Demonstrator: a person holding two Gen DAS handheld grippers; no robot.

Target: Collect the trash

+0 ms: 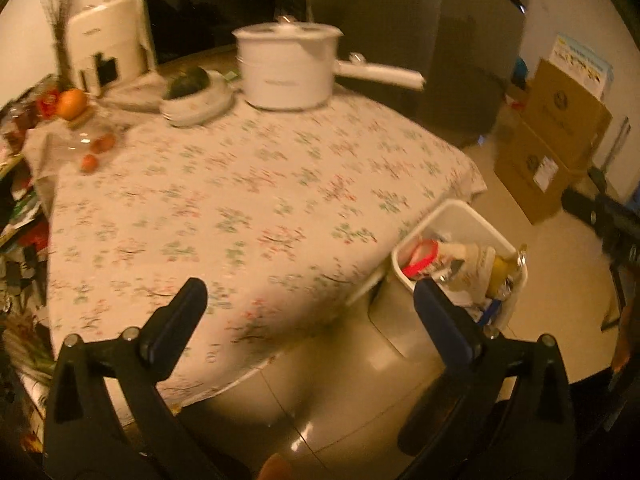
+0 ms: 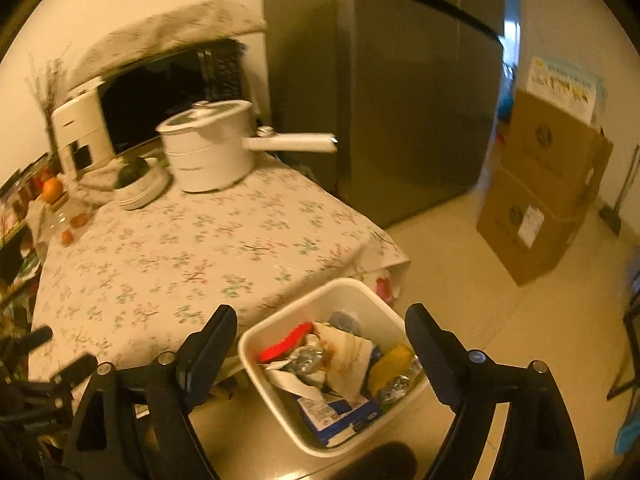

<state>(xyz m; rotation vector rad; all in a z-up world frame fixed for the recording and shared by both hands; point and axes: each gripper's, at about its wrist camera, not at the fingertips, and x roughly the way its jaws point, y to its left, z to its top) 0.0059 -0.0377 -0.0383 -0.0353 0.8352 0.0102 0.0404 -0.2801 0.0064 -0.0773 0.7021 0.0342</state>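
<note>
white trash bin point(image 2: 276, 364) filled with wrappers, beside the floral-clothed table point(image 2: 160, 264).
left gripper point(image 1: 308, 292) and right gripper point(image 2: 320, 318) both wide, empty; box point(image 2: 556, 152) logos unreadable.

Warm yellowish light filled the room, whose walls point(image 2: 160, 8) were pale and whose tiled floor point(image 2: 460, 280) was glossy and beige. A table covered with a flowered tablecloth point(image 1: 240, 200) stood against the wall, and a tall grey refrigerator point(image 2: 400, 100) rose just beside its far corner. Two cardboard boxes point(image 2: 540, 192), stacked one on the other, sat on the floor to the right of the refrigerator near the wall, with a bright doorway point(image 2: 510, 40) showing between them and the refrigerator.
</note>
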